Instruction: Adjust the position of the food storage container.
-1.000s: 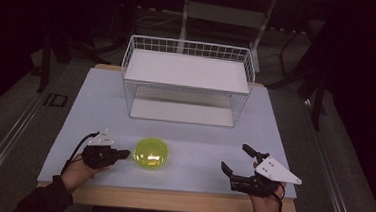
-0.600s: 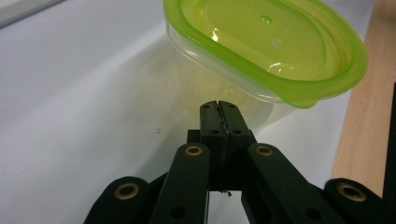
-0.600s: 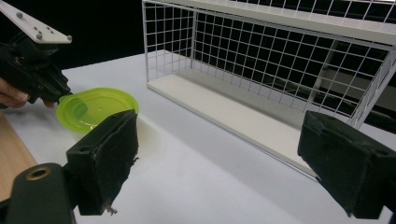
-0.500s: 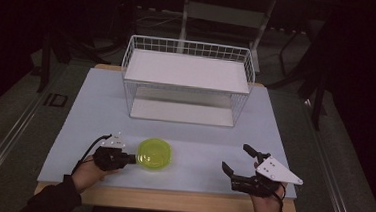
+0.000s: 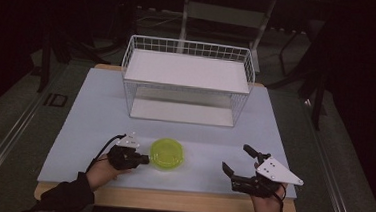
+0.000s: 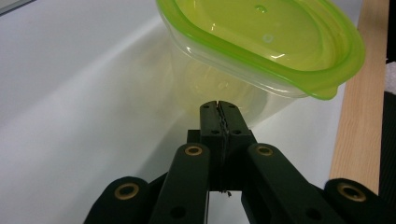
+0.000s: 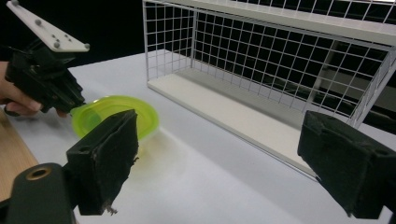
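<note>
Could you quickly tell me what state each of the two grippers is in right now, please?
Left gripper: closed, holding nothing, tips at the side of the clear round plastic container with a green lid.
Right gripper: open, empty.

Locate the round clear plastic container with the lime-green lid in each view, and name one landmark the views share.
High view: the round clear plastic container with the lime-green lid sits low and left of centre, at the left gripper's tips.
Left gripper view: top, right of centre, above the shut jaws.
Right gripper view: left of centre.
Shared landmark: the white tabletop.
</note>
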A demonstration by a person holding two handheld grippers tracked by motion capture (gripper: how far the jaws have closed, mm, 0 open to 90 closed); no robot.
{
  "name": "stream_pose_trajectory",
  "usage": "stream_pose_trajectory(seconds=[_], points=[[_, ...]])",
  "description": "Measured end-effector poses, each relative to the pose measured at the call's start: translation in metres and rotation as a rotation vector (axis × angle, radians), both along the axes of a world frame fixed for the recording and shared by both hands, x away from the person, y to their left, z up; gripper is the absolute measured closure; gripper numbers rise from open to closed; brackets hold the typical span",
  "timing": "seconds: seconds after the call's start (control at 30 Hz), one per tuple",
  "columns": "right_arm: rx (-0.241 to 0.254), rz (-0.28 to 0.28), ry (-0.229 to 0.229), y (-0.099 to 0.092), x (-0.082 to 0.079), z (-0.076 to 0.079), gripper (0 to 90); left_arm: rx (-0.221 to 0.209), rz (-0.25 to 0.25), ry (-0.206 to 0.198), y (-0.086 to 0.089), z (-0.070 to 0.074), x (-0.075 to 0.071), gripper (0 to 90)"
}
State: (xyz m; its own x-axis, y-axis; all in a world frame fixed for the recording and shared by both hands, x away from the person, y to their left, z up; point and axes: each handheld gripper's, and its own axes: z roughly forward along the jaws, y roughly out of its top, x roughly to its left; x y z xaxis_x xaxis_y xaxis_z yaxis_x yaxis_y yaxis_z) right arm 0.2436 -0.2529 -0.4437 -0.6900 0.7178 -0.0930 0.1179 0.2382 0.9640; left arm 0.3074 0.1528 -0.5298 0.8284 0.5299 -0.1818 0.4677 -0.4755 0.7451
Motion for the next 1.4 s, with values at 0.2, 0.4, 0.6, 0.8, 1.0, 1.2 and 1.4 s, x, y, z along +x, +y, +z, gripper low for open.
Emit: stream_pose_trajectory(seconds=[0.2, 0.4, 0.6, 0.8, 1.0, 1.2, 1.4], points=[[0.000, 0.002, 0.003, 0.000, 0.000, 0.000, 12.1, -0.007, 0.016, 0.016, -0.007, -0.001, 0.007, 90.0], [-0.003, 0.001, 0.003, 0.000, 0.000, -0.001, 12.1, -0.010, -0.002, 0.014, -0.019, -0.002, 0.011, 90.0], [-0.005, 0.001, 0.004, 0.000, 0.000, -0.001, 12.1, -0.009, 0.020, 0.002, -0.013, 0.000, 0.012, 89.9], [-0.007, 0.003, 0.008, 0.000, -0.001, -0.001, 12.0, 0.006, 0.075, -0.033, 0.004, 0.009, 0.010, 82.1], [-0.001, 0.016, 0.007, 0.002, -0.002, -0.001, 10.8, -0.051, 0.145, -0.021, 0.024, 0.022, 0.005, 62.3], [-0.007, 0.046, -0.005, 0.010, -0.003, 0.001, 10.8, -0.159, 0.161, -0.042, 0.034, 0.041, -0.009, 42.7], [-0.035, 0.079, 0.008, 0.022, -0.002, 0.001, 10.9, -0.235, 0.125, -0.066, 0.030, 0.057, -0.022, 29.0]])
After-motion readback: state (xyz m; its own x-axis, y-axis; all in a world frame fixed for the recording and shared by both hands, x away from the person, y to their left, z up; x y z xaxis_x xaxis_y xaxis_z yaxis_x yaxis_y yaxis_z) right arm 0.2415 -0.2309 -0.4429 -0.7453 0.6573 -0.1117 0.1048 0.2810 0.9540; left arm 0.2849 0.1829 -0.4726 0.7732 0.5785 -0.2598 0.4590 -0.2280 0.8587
